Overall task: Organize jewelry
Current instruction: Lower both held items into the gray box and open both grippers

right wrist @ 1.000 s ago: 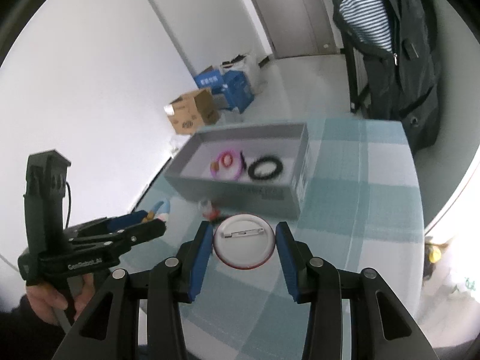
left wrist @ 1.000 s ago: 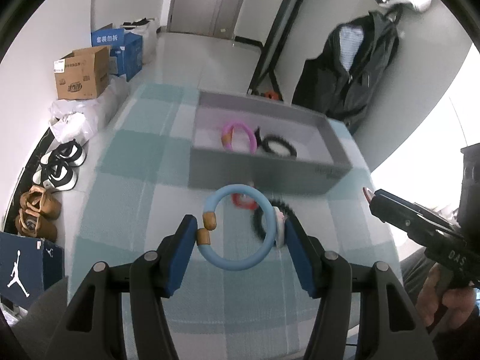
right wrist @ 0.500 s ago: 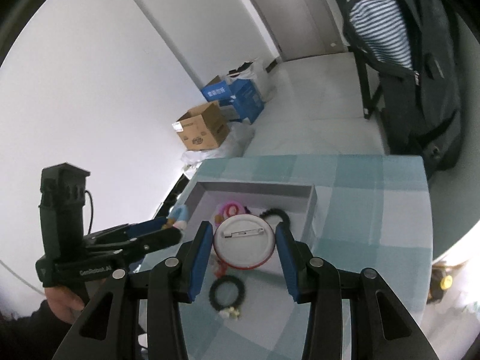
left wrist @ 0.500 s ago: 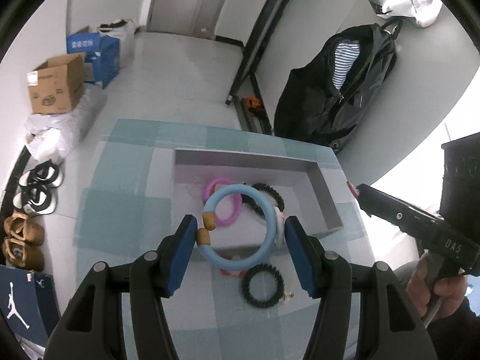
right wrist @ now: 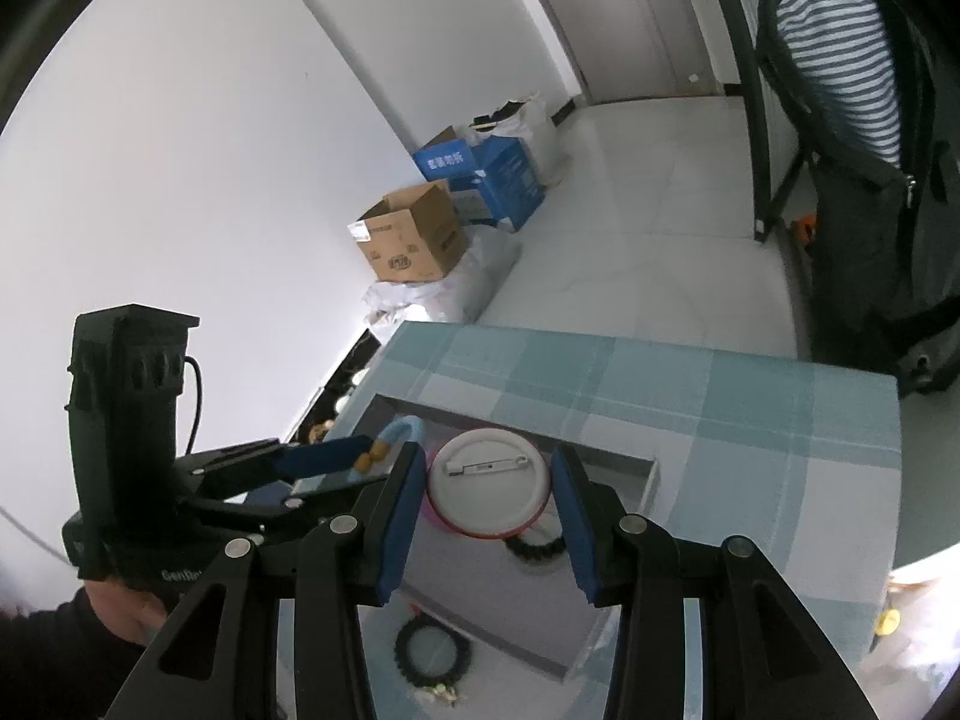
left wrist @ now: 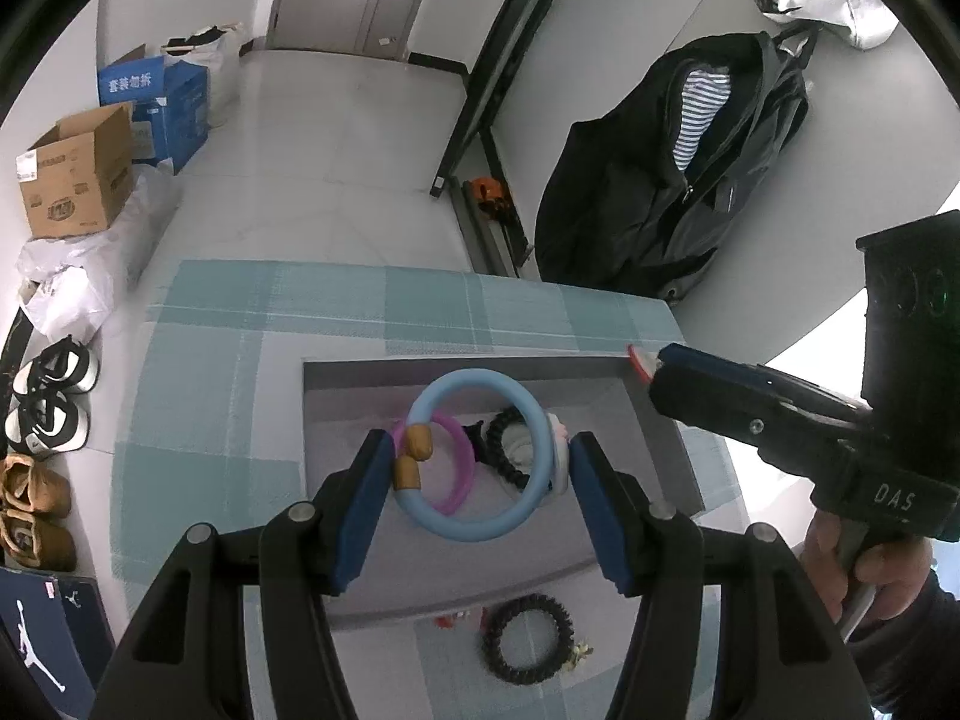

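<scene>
Both our loads have come up off the cloth since a second ago and now hang over the tray (left wrist: 654, 420), which sat well ahead of us then. We carry the blue ring (left wrist: 480, 456) in the left gripper (left wrist: 474, 498), jaws set wide and pinching its outer rim on opposite sides, above the pink ring (left wrist: 459, 468) and a black band (left wrist: 510, 450) lying inside the tray. We judge the ring light, stiff and smooth, so it could twist or slip in a rim pinch; the grip beside its two tan beads (left wrist: 414, 456) looks the surest place. We hold the badge (right wrist: 489, 483) edge-on in the right gripper (right wrist: 489, 519), jaws fairly wide, pin back facing us, over the tray's near side. It seems light and rigid, with a slick rim, best held across its full width as now. Another black band (left wrist: 528, 639) lies on the cloth (left wrist: 210, 372) just outside the tray's near wall.
</scene>
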A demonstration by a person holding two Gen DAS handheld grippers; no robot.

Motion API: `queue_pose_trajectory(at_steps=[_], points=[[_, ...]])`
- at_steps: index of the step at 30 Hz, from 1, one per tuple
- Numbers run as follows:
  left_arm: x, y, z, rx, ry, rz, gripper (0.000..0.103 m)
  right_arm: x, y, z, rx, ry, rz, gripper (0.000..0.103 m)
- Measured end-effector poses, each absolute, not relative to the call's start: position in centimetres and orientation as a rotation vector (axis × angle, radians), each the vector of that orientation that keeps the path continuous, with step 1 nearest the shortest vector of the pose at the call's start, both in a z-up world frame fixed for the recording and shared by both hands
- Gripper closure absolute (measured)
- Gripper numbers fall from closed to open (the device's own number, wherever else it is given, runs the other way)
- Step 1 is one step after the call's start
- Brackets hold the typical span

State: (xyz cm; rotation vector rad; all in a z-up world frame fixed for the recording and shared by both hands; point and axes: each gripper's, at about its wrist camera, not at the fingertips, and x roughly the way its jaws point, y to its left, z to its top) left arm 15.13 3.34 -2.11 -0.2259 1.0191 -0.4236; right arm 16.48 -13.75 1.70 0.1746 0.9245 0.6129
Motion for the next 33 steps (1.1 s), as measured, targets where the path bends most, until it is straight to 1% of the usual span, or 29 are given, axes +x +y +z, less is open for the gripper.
queue_pose_trajectory(at_steps=[15,27,33], points=[[15.6,1.9,-2.9,-0.178,1.038,-0.433,0.048,17.7,-13.5,0.0,0.192,0.976,0.584,0.061],[15.5,2.5,-3.0,-0.224,1.024,-0.438,0.048,17.2,-12.8,0.2,0.174,0.98,0.564,0.061],[15.7,2.4,-3.3,-0.224,1.046,-0.427,0.047,16.6,-12.8,0.3,0.169,0.978,0.543,0.059]])
